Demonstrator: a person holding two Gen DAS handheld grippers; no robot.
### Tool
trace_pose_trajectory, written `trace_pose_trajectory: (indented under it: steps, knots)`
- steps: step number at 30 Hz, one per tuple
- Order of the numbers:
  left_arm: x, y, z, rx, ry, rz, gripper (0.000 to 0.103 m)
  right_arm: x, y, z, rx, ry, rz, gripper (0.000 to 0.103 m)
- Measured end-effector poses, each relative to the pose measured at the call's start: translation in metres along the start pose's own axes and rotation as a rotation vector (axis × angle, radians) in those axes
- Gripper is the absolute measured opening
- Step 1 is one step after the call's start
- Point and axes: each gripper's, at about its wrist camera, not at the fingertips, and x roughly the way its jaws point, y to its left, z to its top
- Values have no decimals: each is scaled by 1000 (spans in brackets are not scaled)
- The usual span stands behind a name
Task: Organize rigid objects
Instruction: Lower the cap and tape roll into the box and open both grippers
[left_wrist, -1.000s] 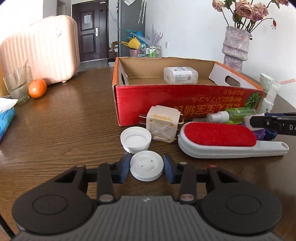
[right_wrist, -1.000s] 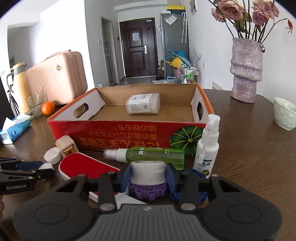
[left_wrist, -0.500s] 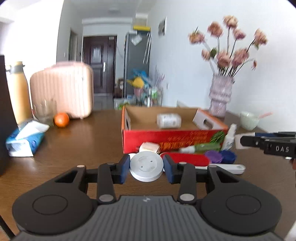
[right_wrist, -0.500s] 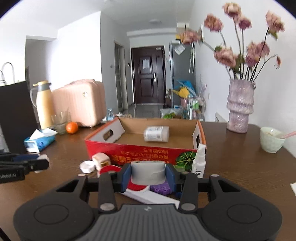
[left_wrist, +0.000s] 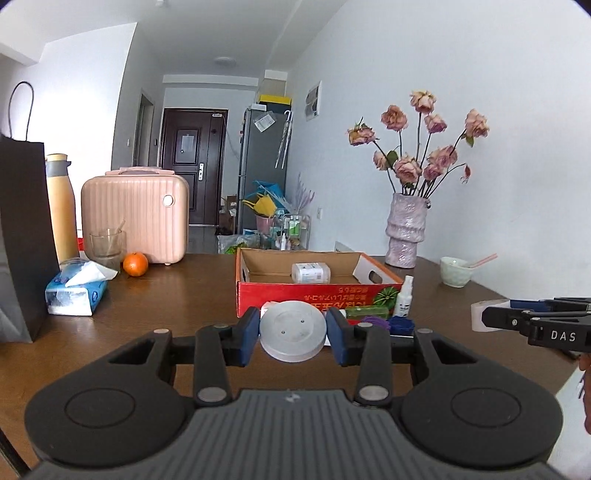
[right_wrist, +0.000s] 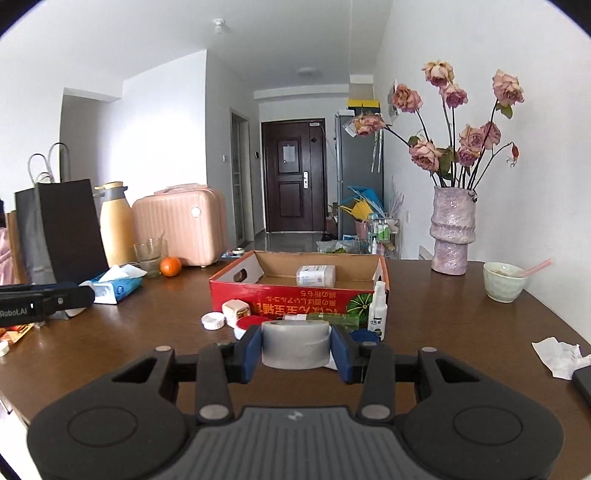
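My left gripper (left_wrist: 292, 334) is shut on a round white lid (left_wrist: 291, 328) and holds it above the table, well back from the red cardboard box (left_wrist: 317, 295). My right gripper (right_wrist: 294, 349) is shut on a white jar (right_wrist: 294, 345), also lifted and pulled back. The box (right_wrist: 295, 297) holds one white bottle (right_wrist: 316, 275). In front of it lie a white cap (right_wrist: 213, 320), a small cream box (right_wrist: 235, 311), a red lint brush (right_wrist: 251, 322), a green spray bottle (right_wrist: 325, 316) and an upright white spray bottle (right_wrist: 378, 310).
Brown table with a tissue pack (left_wrist: 75, 290), orange (left_wrist: 135, 264), glass (left_wrist: 108, 245), pink case (left_wrist: 135, 219), black bag (left_wrist: 22, 240), vase of flowers (right_wrist: 451, 230), green bowl (right_wrist: 504, 281) and crumpled tissue (right_wrist: 557, 356) at the right. Purple and blue caps (left_wrist: 388, 323) lie by the box.
Both grippers have lifted and pulled back from the items in front of the box, the left carrying the lid, the right carrying the jar.
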Motion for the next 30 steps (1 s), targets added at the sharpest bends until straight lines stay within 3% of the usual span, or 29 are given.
trace_pose_trajectory:
  steps: [15, 23, 30]
  knots:
    - [-5, 9, -7, -37, 17, 7, 40, 0, 3, 1, 17, -19, 5, 40]
    - [29, 14, -1, -51, 53, -15, 40, 21, -9, 3, 52, -18, -15, 40]
    - [76, 24, 22, -35, 18, -2, 40, 58, -20, 23, 49, -40, -48, 40]
